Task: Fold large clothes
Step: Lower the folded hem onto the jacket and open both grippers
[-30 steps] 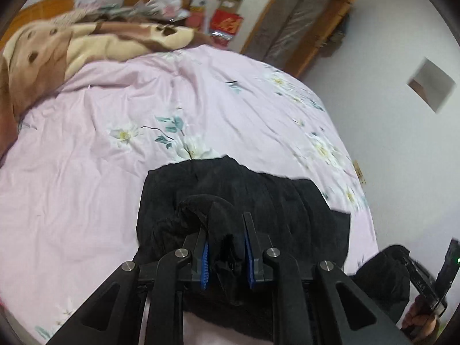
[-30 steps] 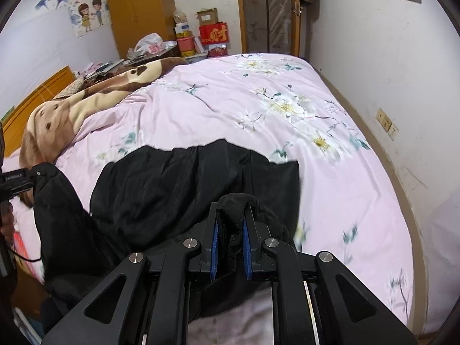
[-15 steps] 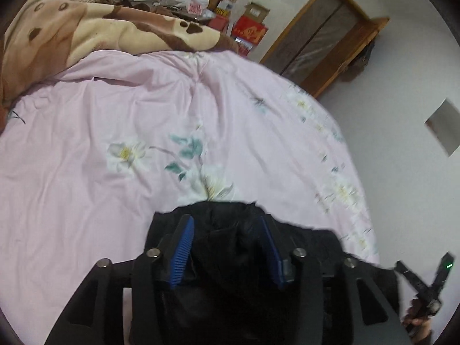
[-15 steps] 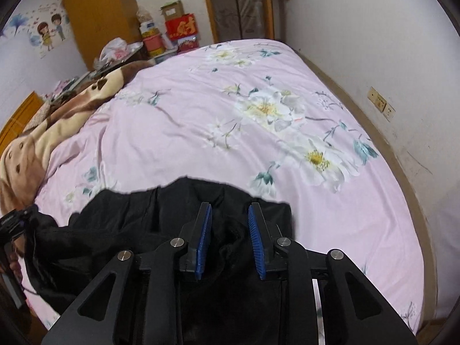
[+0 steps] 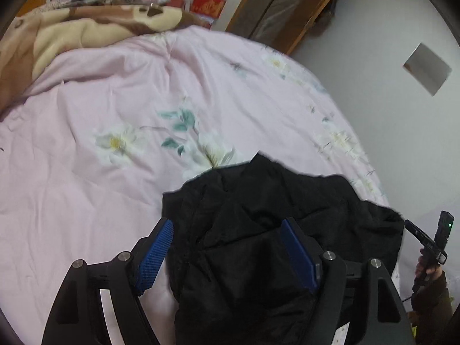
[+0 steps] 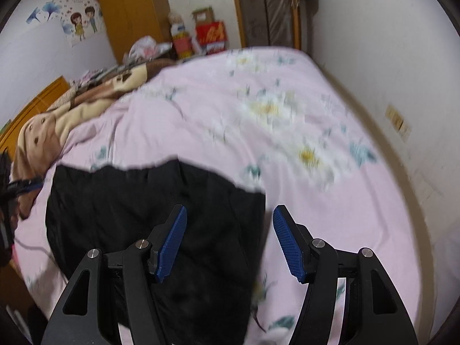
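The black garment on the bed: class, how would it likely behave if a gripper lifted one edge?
The black garment would probably droop, since it lies bunched in soft creases. Its thick, puffy folds suggest some weight. It may drag the pink sheet, which is already wrinkled.

left claw (image 5: 227,253): clamped on a bunch of the black garment (image 5: 276,230) a second ago, now spread wide
right claw (image 6: 230,241): likewise released, blue pads apart
black garment: dropped, lying on the bed (image 5: 115,100)
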{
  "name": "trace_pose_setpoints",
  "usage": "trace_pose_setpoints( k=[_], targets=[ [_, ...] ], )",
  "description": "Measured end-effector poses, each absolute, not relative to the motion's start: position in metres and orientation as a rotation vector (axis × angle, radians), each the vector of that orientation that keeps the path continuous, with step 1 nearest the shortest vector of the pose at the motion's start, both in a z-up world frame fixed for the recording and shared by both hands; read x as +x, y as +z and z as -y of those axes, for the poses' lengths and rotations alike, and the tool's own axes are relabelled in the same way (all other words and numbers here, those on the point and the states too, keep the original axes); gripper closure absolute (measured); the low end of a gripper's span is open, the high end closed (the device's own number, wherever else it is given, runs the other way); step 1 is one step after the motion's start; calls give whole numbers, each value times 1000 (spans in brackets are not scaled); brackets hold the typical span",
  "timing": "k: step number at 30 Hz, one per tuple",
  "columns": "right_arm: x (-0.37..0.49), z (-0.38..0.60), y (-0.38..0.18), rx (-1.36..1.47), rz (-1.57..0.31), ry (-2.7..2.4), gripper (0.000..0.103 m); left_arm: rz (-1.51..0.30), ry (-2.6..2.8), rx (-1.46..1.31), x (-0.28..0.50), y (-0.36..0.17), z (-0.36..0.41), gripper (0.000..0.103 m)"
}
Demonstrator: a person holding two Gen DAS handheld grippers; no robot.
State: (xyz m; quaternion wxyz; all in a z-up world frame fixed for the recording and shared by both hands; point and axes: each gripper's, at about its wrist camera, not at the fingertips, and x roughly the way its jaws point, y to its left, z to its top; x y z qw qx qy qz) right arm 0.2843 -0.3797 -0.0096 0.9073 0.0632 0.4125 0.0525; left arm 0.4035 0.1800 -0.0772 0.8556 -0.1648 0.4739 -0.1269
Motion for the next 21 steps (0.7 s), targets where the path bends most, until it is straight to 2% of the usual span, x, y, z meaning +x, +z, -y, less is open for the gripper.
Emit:
trace_pose_setpoints(
  k=[11,13,14,15,16,17,18,19,21],
  targets=[
    [321,377,-65,317,-941,292,39,-1098,-340,-338,436,-119,-144,26],
    [325,379,-72,349,-966,269,45,-1105,-328,-338,436,-121,-142,26],
    [325,380,-74,369,-976,256,58,-1103,-318,-331,435,-121,-140,26],
    [325,382,-75,379,-977,235,63,-1104,-318,-327,436,-120,-140,32],
    [324,382,-74,383,-971,229,71,-1103,-329,-318,435,-119,-139,44],
    [322,382,-72,379,-961,231,80,-1100,-333,-292,433,-116,-136,49],
    [319,380,-68,357,-947,230,85,-1095,-332,-263,431,-112,-134,61],
    [317,378,-63,332,-934,230,86,-1087,-336,-239,429,-109,-133,71],
    [308,372,-45,274,-870,230,90,-1046,-336,-193,420,-95,-133,79]
  ],
)
